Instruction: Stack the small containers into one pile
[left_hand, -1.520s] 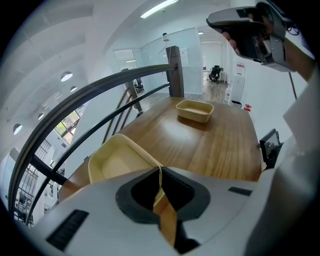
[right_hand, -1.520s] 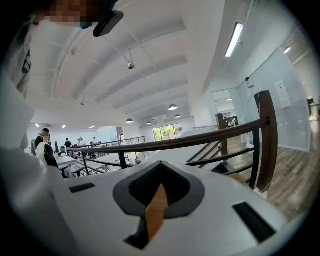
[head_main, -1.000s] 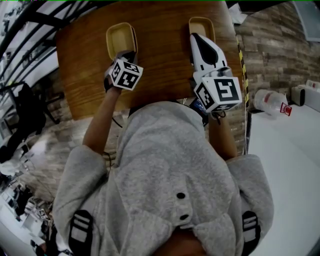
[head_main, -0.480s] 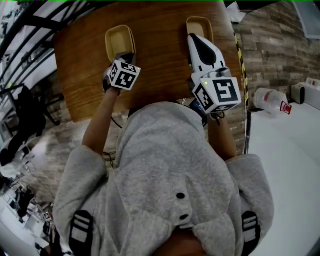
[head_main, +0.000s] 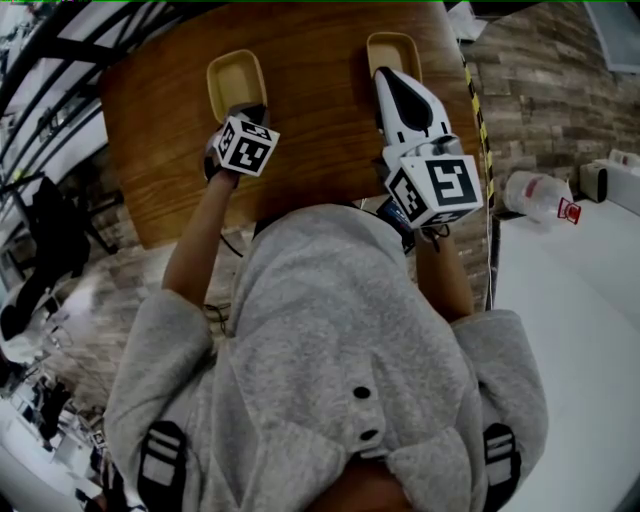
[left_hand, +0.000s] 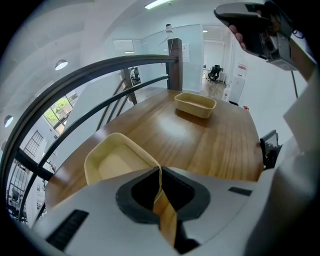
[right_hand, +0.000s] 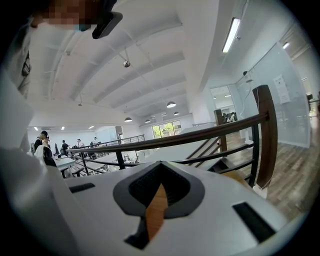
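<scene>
On the table (head_main: 310, 120) | left tongs (left_hand: 159, 171) pinching rim of near container (left_hand: 107, 161); right tongs (right_hand: 159, 175) pressed together; far container (left_hand: 195, 104) well apart

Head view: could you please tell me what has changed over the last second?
Only a slight drift: the table, left container and right container slide a little left in frame, probably head motion. The left gripper stays shut on the left container's near rim; the right gripper stays shut, empty. Nothing picked up or released.

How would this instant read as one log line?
left gripper: shut on near rim of pale yellow rectangular plastic container | right gripper: shut, empty | second matching container: apart on brown wooden table | stack: not begun
</scene>
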